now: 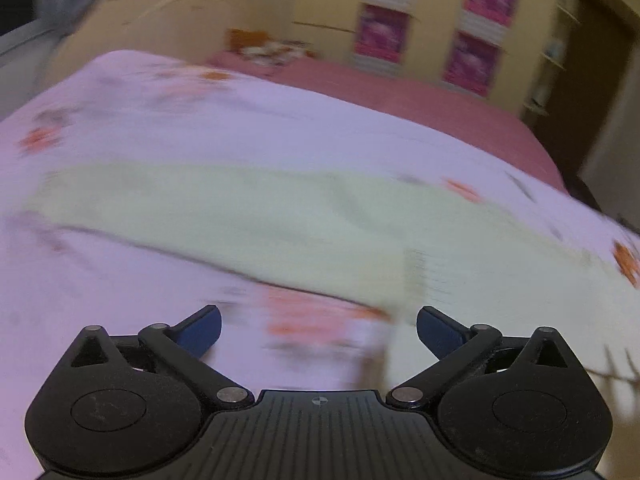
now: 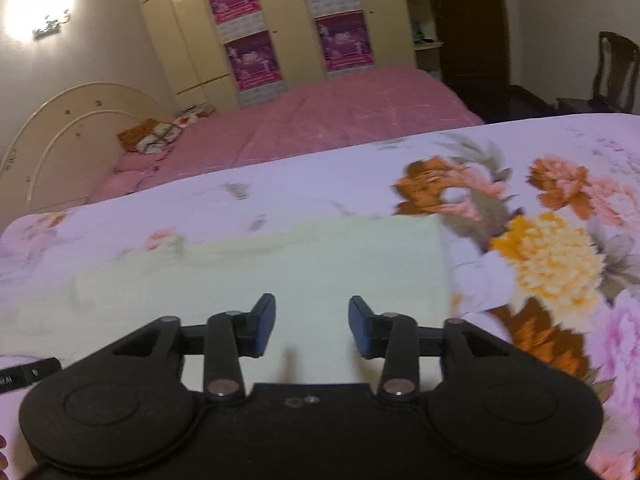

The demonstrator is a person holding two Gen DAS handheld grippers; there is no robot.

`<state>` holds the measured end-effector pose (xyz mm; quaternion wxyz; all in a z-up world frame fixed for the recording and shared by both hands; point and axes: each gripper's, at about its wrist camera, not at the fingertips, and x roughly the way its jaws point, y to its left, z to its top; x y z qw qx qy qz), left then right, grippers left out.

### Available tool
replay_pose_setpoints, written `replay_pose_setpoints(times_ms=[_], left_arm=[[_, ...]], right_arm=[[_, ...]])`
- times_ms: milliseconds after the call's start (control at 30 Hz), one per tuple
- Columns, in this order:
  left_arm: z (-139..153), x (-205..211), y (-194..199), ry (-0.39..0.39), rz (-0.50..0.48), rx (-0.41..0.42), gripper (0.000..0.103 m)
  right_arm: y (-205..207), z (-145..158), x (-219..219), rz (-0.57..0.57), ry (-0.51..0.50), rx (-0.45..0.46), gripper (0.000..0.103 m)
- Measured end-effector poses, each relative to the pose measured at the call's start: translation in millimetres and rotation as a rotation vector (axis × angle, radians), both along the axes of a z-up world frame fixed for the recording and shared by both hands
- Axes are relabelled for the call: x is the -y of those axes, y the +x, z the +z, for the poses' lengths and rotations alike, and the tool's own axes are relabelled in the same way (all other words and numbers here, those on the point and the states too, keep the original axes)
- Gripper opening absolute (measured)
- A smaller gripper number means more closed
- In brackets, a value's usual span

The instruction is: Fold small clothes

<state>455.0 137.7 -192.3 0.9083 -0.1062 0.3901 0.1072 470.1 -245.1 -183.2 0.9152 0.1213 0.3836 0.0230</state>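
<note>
A pale green cloth (image 1: 248, 216) lies flat on a lilac floral bedsheet (image 1: 160, 120), stretched left to right; the left wrist view is motion-blurred. My left gripper (image 1: 318, 330) is open and empty, just in front of the cloth's near edge, its right finger by the cloth's lower right part. In the right wrist view the same cloth (image 2: 320, 264) lies with its right edge straight. My right gripper (image 2: 312, 328) is open and empty, hovering over the cloth's near right part.
A pink bedspread (image 2: 320, 120) covers the far half of the bed, with a cream headboard (image 2: 72, 136) and a patterned bundle (image 2: 156, 136). A wardrobe with pink posters (image 2: 256, 40) stands behind. A dark chair (image 2: 612, 72) is at the far right. A black object (image 2: 28, 372) lies at the left.
</note>
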Motion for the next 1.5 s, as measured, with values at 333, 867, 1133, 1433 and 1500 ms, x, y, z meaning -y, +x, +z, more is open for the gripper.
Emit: replay_pose_setpoints(times_ms=[333, 867, 1133, 1433, 1500], left_arm=[[-29.1, -165.0, -27.6, -0.198, 0.329, 0.065, 0.102], [-55.5, -241.5, 35.0, -0.319, 0.359, 0.227, 0.050], [-49.1, -239.1, 38.5, -0.386, 0.358, 0.293, 0.008], [-1.1, -154.1, 56.0, -0.374, 0.067, 0.388, 0.008], [8.1, -119.9, 60.9, -0.380, -0.030, 0.396, 0.008]], right_arm=[[-9.9, -14.1, -92.0, 0.053, -0.057, -0.031, 0.041], [28.1, -43.1, -152.6, 0.055, -0.111, -0.061, 0.042], [32.9, -42.7, -154.6, 0.058, -0.111, -0.053, 0.042], [34.8, -51.8, -153.8, 0.056, -0.135, -0.063, 0.042], [33.6, -50.7, -157.7, 0.072, -0.161, -0.051, 0.044]])
